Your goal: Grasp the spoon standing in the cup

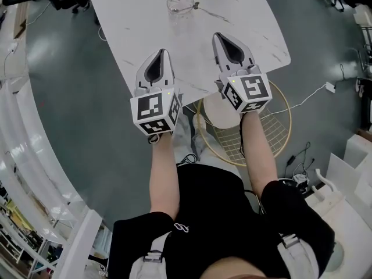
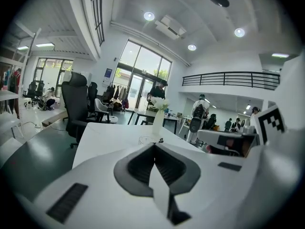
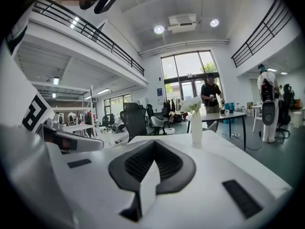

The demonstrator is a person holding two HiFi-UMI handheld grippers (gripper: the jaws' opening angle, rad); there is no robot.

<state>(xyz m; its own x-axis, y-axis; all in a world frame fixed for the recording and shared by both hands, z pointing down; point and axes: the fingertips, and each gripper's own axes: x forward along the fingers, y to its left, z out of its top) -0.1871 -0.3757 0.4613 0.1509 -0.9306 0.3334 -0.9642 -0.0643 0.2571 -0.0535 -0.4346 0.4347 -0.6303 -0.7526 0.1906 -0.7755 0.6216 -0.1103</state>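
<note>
– Is either hand-held gripper holding anything?
– No: the left hand-held gripper [image 1: 164,52] and the right hand-held gripper [image 1: 218,35] both have jaws closed together, empty. The thin dark-tipped spoon [image 1: 196,6] stands in the clear glass cup [image 1: 179,3], well ahead of them on the white marble tabletop [image 1: 139,31]

White table [image 1: 139,16] with faint grey veins (marble-like); clear cup [image 1: 179,4]; white left gripper [image 1: 164,52] and right gripper [image 1: 218,36], both patterned with black-and-white squares; grey-green floor [image 1: 70,97].
</note>
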